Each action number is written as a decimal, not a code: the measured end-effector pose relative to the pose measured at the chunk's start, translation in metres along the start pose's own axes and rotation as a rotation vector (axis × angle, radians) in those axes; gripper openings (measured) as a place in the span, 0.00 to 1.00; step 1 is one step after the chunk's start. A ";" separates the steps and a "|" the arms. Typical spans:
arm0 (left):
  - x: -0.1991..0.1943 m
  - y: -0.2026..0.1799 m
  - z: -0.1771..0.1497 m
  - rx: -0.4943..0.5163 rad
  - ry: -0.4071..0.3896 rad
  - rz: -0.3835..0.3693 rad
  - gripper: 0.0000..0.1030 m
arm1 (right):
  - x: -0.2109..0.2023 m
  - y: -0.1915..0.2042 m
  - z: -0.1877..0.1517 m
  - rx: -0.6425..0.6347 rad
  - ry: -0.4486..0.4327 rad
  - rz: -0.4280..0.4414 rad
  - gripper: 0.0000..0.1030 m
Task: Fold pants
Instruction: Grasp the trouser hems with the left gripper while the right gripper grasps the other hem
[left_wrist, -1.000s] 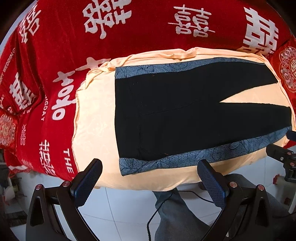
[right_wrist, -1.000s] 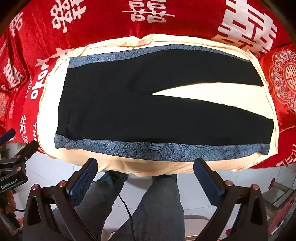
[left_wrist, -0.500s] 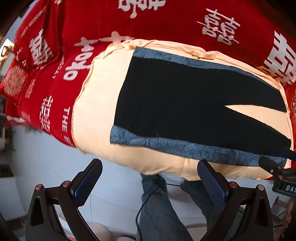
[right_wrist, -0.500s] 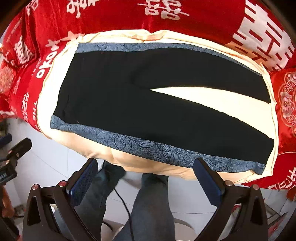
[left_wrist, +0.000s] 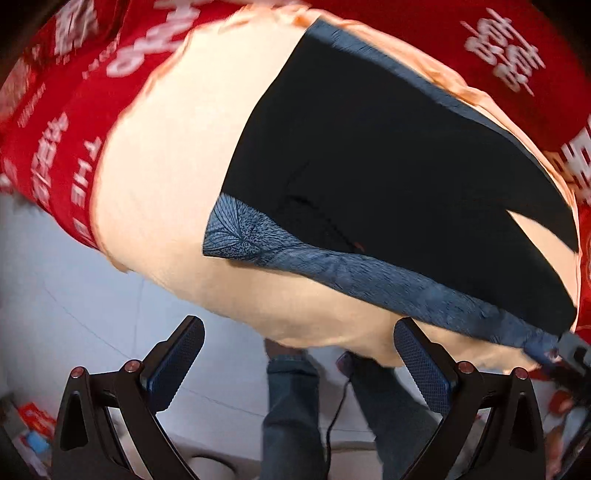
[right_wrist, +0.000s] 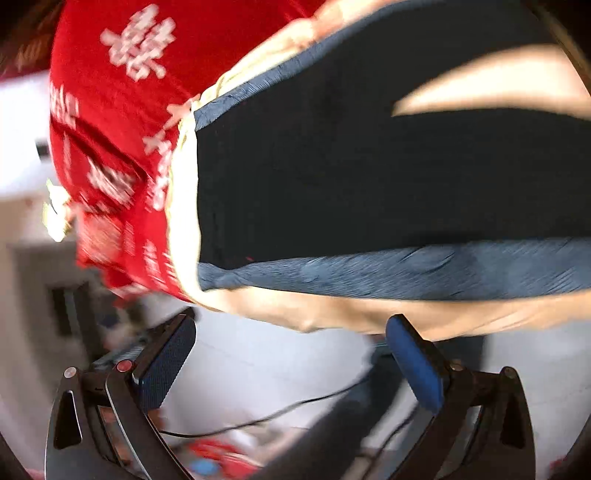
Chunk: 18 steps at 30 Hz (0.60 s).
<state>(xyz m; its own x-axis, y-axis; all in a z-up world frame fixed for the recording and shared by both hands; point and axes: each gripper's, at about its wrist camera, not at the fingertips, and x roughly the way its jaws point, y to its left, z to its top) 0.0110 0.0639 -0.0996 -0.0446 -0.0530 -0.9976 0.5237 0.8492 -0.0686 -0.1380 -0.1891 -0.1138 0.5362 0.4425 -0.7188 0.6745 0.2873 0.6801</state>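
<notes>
Left wrist: left gripper (left_wrist: 299, 354) fingers spread, empty | right gripper (right_wrist: 291, 350) same | pants (left_wrist: 388, 162) flat

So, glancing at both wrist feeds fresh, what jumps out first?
Black pants with blue patterned side stripes lie flat on a cream cloth, mid-frame. A red blanket with white lettering lies under the cloth. Both tools, left and right, are open, short of the near edge.

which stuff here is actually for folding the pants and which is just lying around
For the job:
black pants
left gripper
right gripper
cream sheet under the pants

Lying about:
red bedspread
black cable
</notes>
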 end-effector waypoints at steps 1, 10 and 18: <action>0.009 0.005 0.001 -0.014 0.003 -0.014 1.00 | 0.013 -0.008 -0.003 0.024 -0.002 0.014 0.98; 0.075 0.040 0.011 -0.180 -0.003 -0.242 1.00 | 0.085 -0.069 -0.010 0.149 -0.051 0.137 0.84; 0.094 0.040 0.031 -0.197 0.016 -0.247 1.00 | 0.079 -0.099 -0.013 0.240 -0.132 0.294 0.78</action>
<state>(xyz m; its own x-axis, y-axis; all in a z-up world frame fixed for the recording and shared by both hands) 0.0541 0.0772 -0.1966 -0.1638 -0.2634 -0.9507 0.3206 0.8972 -0.3038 -0.1693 -0.1719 -0.2361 0.7738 0.3589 -0.5219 0.5738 -0.0483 0.8176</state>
